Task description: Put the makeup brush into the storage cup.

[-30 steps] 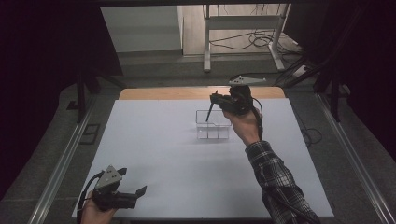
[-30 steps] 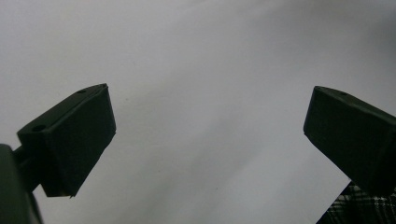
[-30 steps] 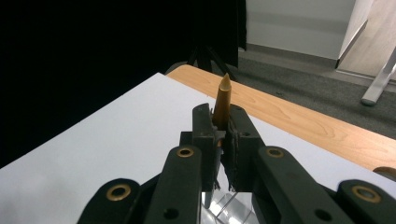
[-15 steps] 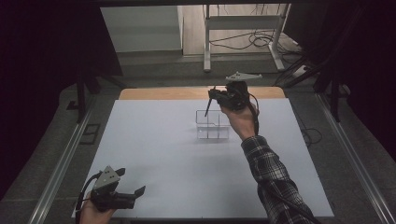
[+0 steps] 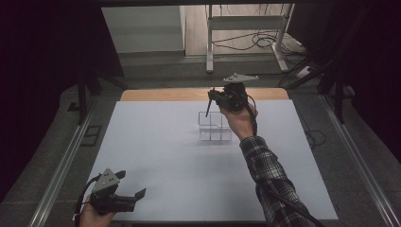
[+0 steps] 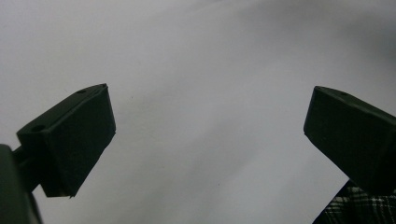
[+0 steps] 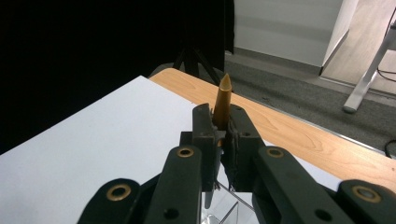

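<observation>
My right gripper (image 5: 213,96) hovers above a clear plastic box with compartments (image 5: 215,128) near the far middle of the white table. It is shut on a slim pointed pen (image 5: 208,108), whose dark lower end hangs down toward the box's left side. In the right gripper view the pen's tan tip (image 7: 223,95) sticks up between the closed jaws of this gripper (image 7: 222,125). My left gripper (image 5: 130,183) rests at the table's near left corner, open, and between its jaws (image 6: 208,121) there is nothing but white surface.
The white table top (image 5: 156,142) ends in a wooden strip (image 5: 156,94) at the far side. Metal rails (image 5: 61,170) run along both flanks. A white frame stand (image 5: 246,28) and floor cables (image 5: 255,42) lie beyond the table.
My right hand has shifted slightly up and left over the box, pen still gripped. The left gripper has stayed put.
</observation>
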A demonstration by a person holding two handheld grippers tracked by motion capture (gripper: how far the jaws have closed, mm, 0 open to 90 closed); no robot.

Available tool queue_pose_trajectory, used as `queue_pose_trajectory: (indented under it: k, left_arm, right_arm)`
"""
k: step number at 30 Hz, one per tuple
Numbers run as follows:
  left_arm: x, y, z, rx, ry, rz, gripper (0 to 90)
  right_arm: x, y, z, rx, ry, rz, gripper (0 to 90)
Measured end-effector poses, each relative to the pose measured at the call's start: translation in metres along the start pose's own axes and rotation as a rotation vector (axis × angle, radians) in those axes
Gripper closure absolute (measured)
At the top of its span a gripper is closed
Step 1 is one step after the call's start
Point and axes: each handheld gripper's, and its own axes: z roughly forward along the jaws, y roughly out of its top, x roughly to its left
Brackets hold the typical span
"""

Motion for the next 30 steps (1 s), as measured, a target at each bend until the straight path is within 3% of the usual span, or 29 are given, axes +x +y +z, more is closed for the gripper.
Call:
queue_pose_trajectory:
  k: [30]
  left_arm:
    - [0.000,0.000,-0.001,-0.011,0.001,-0.001,2.7]
  right_arm:
    - [0.002,-0.027,0.030,0.058,0.000,-0.014,83.5]
